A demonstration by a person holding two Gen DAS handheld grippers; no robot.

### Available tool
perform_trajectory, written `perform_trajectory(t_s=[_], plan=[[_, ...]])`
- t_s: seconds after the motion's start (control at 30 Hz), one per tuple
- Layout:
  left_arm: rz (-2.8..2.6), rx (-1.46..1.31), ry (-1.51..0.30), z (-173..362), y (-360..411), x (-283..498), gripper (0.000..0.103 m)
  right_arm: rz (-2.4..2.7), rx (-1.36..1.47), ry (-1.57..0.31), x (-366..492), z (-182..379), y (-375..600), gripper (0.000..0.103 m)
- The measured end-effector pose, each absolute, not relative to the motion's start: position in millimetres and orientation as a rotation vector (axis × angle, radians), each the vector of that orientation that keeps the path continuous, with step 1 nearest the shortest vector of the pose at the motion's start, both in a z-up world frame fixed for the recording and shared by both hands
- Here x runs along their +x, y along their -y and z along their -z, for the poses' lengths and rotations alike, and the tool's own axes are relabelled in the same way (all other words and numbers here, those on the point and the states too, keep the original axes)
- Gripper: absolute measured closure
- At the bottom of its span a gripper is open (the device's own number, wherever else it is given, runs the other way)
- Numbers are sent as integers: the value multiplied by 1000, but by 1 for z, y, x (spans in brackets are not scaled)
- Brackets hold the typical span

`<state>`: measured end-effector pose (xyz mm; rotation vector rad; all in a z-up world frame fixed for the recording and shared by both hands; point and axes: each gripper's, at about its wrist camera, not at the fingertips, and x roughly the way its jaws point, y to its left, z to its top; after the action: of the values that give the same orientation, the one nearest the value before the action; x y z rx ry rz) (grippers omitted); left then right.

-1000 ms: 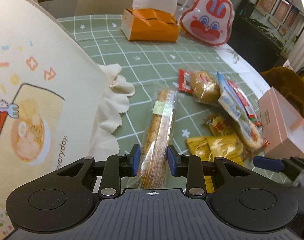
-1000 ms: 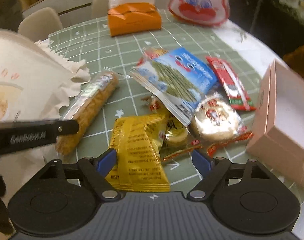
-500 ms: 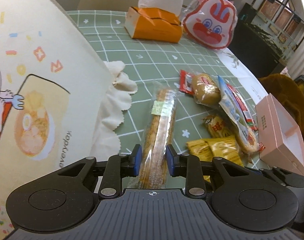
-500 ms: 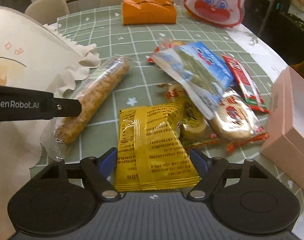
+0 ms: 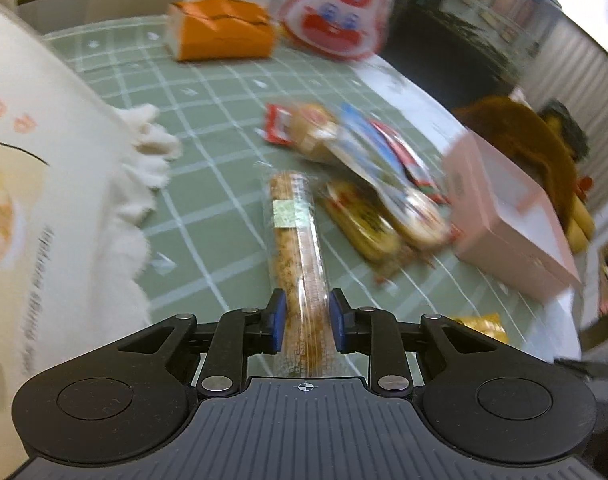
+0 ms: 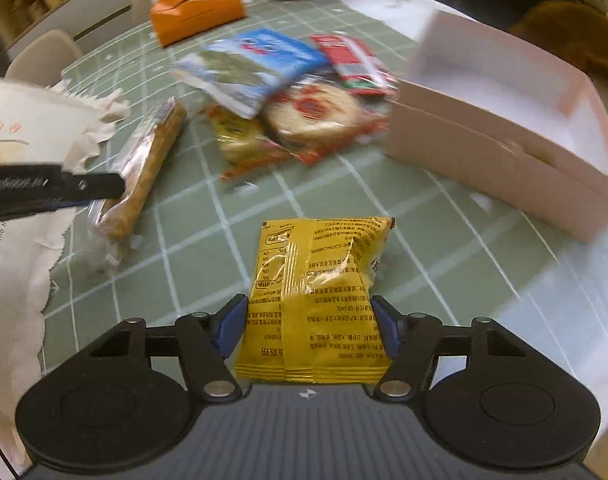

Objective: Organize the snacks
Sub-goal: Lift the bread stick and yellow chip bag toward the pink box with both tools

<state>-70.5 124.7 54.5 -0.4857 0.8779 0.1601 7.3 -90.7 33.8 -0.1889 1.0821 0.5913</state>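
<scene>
Evidently, a yellow foil snack packet (image 6: 317, 300) is clamped in the right tool (image 6: 309, 330), likely for the open pink cardboard box (image 6: 499, 160) at the table's right edge; a long clear-wrapped biscuit stick (image 5: 300, 264) is pinched by the left tool (image 5: 304, 320).

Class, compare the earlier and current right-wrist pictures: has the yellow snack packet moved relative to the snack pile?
Yes. The yellow snack packet, gripped by the right gripper, has come away from the snack pile, toward the camera.
</scene>
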Motion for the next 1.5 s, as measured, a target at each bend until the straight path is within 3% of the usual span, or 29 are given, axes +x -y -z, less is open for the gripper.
perform_trajectory(t_s=[0.33,0.57,0.77,0.97,1.5], plan=[[53,-395,-1048,-57,-66,-85,75,-535,-133,-1116,-8,-32,146,37],[-88,-374,-1013,-55,-63,-65,61,-520,-162,-1116,-15,-31,154,33],[-125,-348,-1004,-51,-63,-49,57,-505,-141,-1122,-12,-30,160,29],[-115,-303,-998,-53,-58,-53,64,-494,-144,-1108,-14,-28,160,25],[-37,-282,-1067,-54,-42,-73,64,-455,-189,-1084,-3,-24,149,20]])
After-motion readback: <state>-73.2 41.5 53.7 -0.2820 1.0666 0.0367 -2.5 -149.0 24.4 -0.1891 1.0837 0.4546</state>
